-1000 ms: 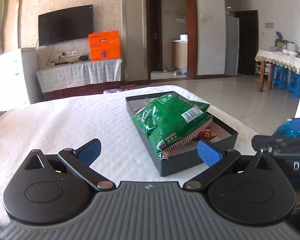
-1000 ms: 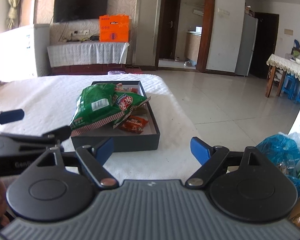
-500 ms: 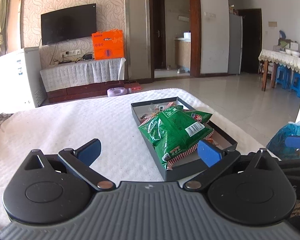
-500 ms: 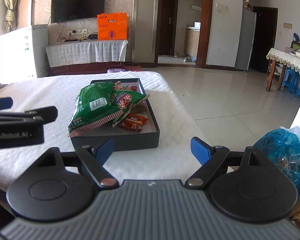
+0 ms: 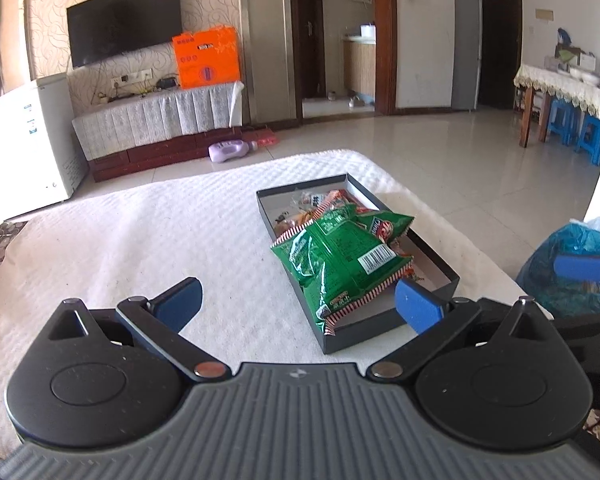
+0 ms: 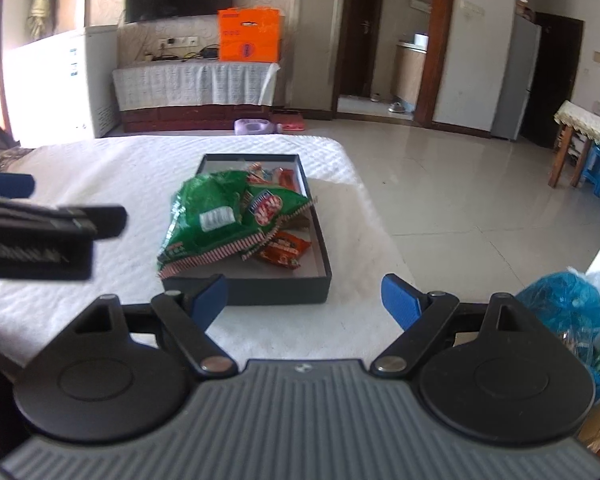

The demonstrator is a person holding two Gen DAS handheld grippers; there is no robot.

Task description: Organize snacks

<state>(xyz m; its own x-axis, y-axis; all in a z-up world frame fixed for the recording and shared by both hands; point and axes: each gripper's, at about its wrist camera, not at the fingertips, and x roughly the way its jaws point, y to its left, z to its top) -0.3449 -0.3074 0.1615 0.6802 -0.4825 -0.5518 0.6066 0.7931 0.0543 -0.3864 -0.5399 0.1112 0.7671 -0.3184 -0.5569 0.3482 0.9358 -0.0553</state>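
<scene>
Pulled back and raised since earlier frames, both claws, left (image 5: 298, 302) and right (image 6: 306, 296), wide open and empty; green bag (image 5: 342, 262) heaped over small packets in box (image 5: 432, 264) near cloth's right edge, overhanging the box's left wall.

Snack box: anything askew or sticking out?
Yes. The big green snack bag lies tilted across the dark box, its striped edge overhanging the left wall instead of lying flat inside. Smaller red packets sit loose beneath it. Nothing spilled on the white cloth.
</scene>
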